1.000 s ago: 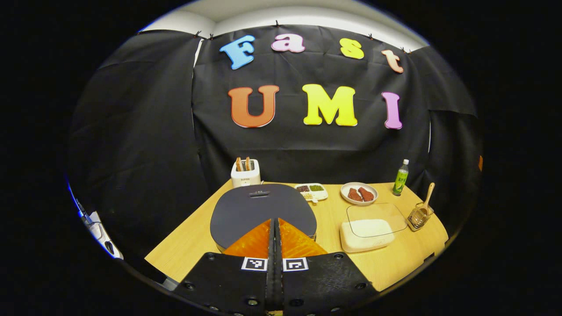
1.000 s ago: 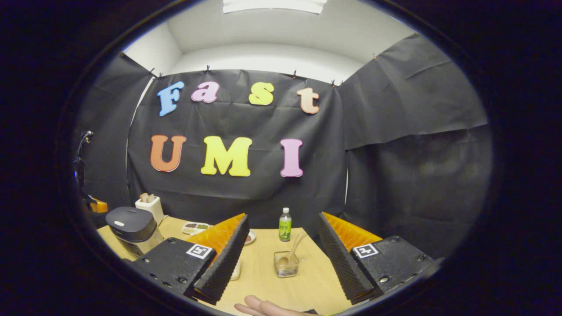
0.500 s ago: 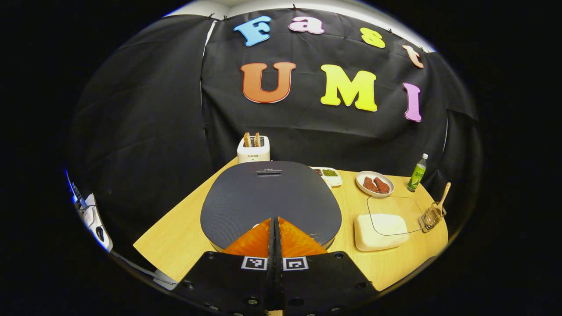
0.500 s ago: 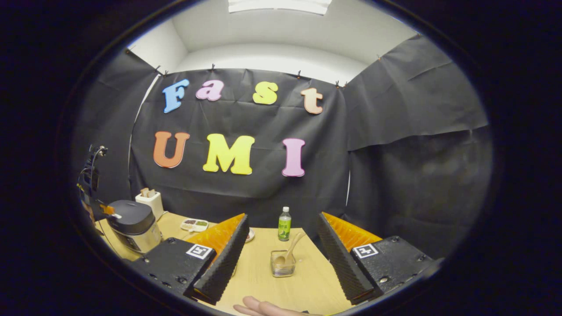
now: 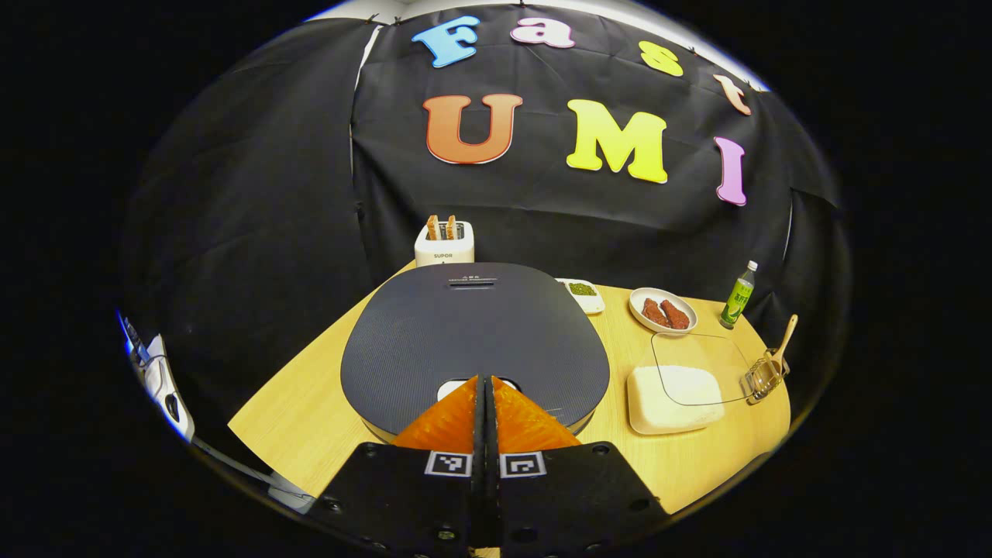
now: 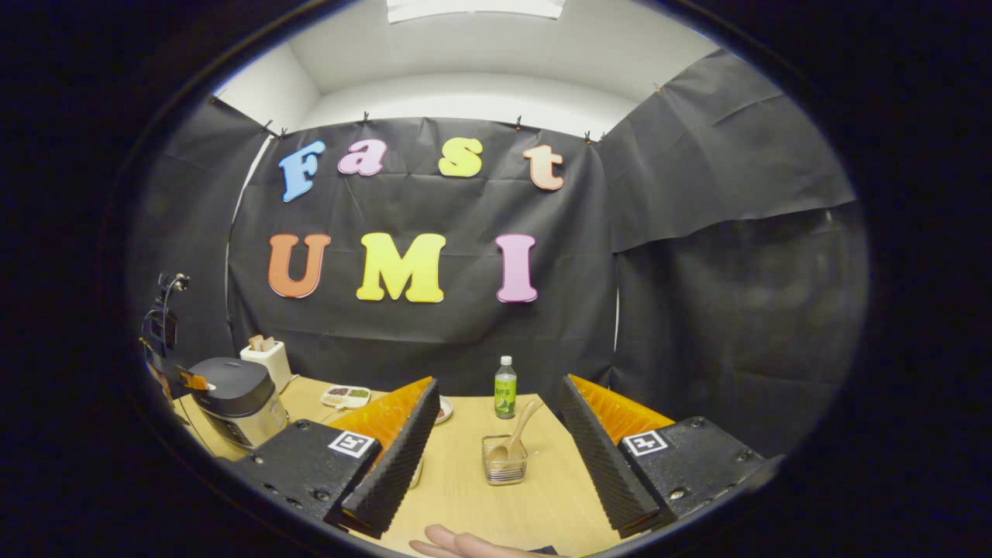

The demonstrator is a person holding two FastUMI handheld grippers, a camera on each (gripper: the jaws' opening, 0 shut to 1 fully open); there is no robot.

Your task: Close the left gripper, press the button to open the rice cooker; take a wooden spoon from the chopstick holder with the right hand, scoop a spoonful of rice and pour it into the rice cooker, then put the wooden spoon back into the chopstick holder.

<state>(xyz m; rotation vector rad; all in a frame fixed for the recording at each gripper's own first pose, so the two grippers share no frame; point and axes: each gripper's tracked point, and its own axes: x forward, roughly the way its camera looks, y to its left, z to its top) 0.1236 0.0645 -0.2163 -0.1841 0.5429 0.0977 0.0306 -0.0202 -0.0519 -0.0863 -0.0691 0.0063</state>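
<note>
Since a second ago the left gripper has come in low over the dark grey, rounded rice cooker, whose textured lid now looms far larger in the left gripper view. Its jaws are clenched together with nothing between them, the joined tips hanging right at the pale oblong button near the lid's front edge. Whether they already touch it I cannot tell. The lid is down, so the pressing step is not yet done.

What the coming move turns on: the button lies directly ahead of and just beneath the closed tips, on the gripper's own centre line, so a short push down and forward should meet it. A tip landing on the lid beside the button would probably slide without tripping the latch.

On the light wooden counter to the cooker's right sits a white rectangular tub of rice with a clear lid leaning off its far side. Beyond that stands the small clear chopstick holder, the pale wooden spoon upright in it, bowl down, handle tilted up and to the right.

In the right gripper view the right gripper waits with jaws released and wide, empty, the holder and spoon lying straight ahead between them and some way off. That hand is clearly the nearer one to the spoon.
</note>
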